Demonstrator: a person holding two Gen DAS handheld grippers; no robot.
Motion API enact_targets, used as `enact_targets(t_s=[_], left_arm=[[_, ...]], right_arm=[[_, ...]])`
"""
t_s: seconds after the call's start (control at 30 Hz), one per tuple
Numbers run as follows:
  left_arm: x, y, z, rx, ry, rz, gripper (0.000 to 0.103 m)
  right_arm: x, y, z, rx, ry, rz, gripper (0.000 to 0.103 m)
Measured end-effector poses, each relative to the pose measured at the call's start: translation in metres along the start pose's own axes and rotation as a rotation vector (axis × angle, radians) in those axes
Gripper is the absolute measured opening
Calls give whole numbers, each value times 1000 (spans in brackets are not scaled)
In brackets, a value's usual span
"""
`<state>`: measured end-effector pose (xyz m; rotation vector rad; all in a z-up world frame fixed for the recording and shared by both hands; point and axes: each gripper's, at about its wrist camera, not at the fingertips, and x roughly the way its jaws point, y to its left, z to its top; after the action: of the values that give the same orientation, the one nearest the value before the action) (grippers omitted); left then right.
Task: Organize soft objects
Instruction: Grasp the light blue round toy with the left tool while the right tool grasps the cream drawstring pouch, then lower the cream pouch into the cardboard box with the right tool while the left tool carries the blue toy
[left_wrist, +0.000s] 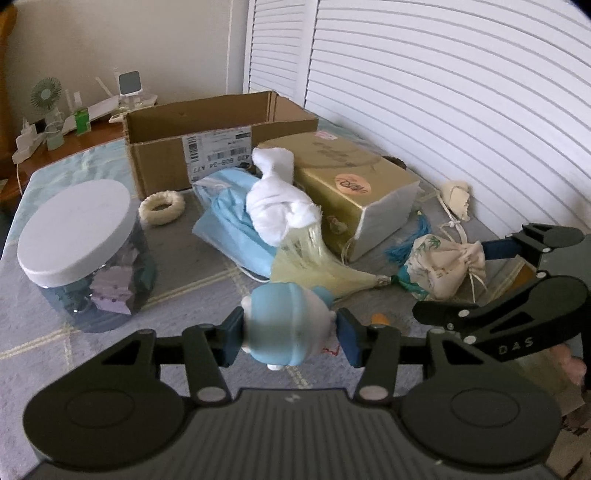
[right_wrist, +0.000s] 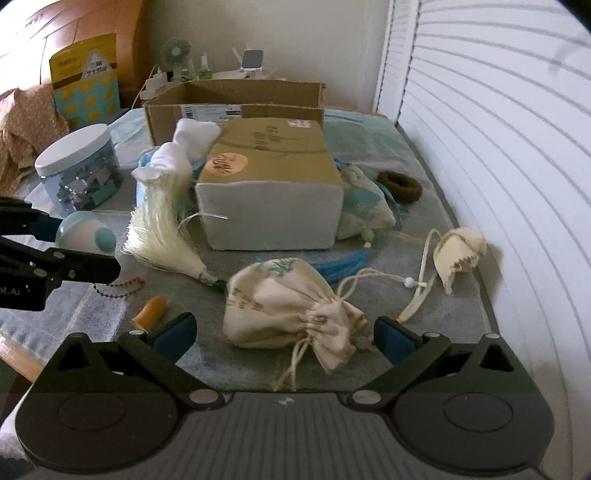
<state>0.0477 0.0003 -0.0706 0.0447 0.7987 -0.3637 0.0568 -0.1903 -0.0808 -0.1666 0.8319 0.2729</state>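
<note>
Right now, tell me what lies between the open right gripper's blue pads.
The cream printed drawstring pouch lies between the right gripper's spread pads, its gathered neck nearest; neither pad touches it. The right wrist view shows this.

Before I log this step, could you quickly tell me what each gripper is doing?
Left gripper: closed on the blue-and-white soft toy.
Right gripper: open, holding nothing, its jaws either side of the drawstring pouch.

Blue-white plush toy (left_wrist: 288, 323), jaw-pinched
</note>
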Motion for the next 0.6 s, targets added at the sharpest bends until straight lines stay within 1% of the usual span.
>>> enact_targets(t_s=[0.13, 0.27, 0.33, 0.37, 0.47, 0.6], left_arm=[[0, 1, -1, -3, 1, 2, 52], [-1, -1, -1, 3, 2, 1, 52], [-1, -1, -1, 6, 4, 0, 52], [-1, -1, 0, 8, 5, -1, 52], [-3, -1, 1, 18, 7, -5, 52], [-10, -2, 3, 40, 6, -6, 51]], right_arm=[[3, 7, 6, -9, -1, -6, 103], [5, 10, 11, -24, 9, -26, 95], [5, 9, 12, -20, 12, -33, 89], [6, 9, 13, -21, 18, -36, 85], [1, 9, 14, -27, 13, -40, 79], [-11, 7, 17, -36, -8, -31, 76]])
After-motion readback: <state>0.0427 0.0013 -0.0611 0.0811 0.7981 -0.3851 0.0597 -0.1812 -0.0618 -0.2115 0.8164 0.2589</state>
